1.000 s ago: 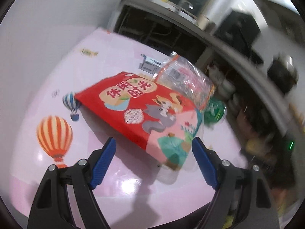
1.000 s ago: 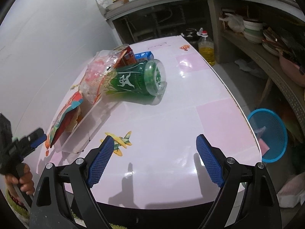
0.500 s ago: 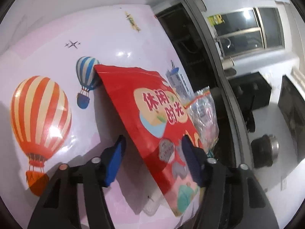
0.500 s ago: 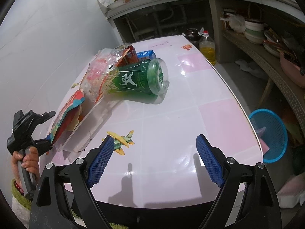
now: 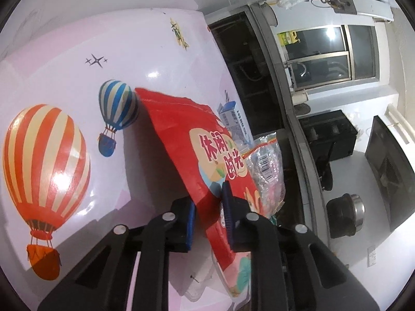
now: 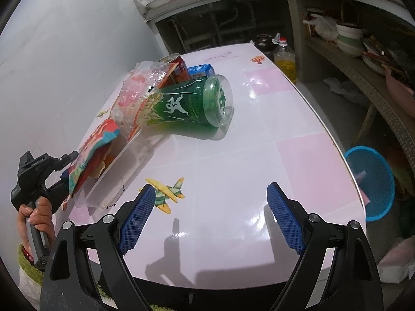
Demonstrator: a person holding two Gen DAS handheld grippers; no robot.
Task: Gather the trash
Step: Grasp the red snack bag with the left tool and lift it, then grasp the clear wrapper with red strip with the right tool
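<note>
Left gripper (image 5: 207, 212): rolled onto its side, jaws just closed, blue pads pinching the near edge of the red snack bag (image 5: 186, 134) by the tabletop's left edge; a bare hand (image 6: 36, 217) grips its handle. Right gripper (image 6: 210, 217): jaws spread wide, empty, above the near edge.

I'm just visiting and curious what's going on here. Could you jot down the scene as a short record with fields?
Setting: pink table in a kitchen
Trash: red snack bag, clear wrapper, green bottle on its side, red can, blue carton
Left gripper: jaws just closed on the snack bag's edge, bag between the pads
Right gripper: open, nothing between the jaws, above bare table
Bin: blue basket on the floor past the table edge
</note>
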